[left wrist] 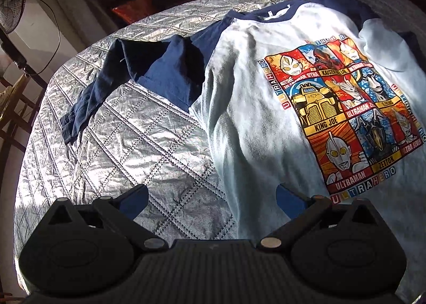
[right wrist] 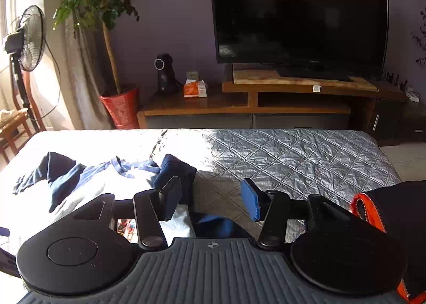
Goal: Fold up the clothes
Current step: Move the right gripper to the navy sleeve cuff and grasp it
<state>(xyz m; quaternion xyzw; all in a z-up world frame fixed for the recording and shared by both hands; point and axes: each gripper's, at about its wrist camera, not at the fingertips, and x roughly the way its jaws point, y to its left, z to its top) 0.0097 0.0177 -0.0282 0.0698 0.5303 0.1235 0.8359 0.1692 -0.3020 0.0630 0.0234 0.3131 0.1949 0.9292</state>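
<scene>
free: quilt (right wrist: 306, 155) right of shirt (left wrist: 253, 117) | blocked: sleeve (left wrist: 111, 83) across left; jacket (right wrist: 394, 213) right edge

This is a home living room. In the right wrist view a large dark television (right wrist: 300, 11) stands on a low wooden TV cabinet (right wrist: 266, 96) against a purple wall at upper right, with a tissue box (right wrist: 195, 89) and a small black speaker-like device (right wrist: 164, 72) on it. At left stand a potted tree in a red pot (right wrist: 121, 107), a pedestal fan (right wrist: 29, 38) and a curtain (right wrist: 77, 72), and a quilted grey cover (right wrist: 293, 155) spreads across the foreground.
</scene>
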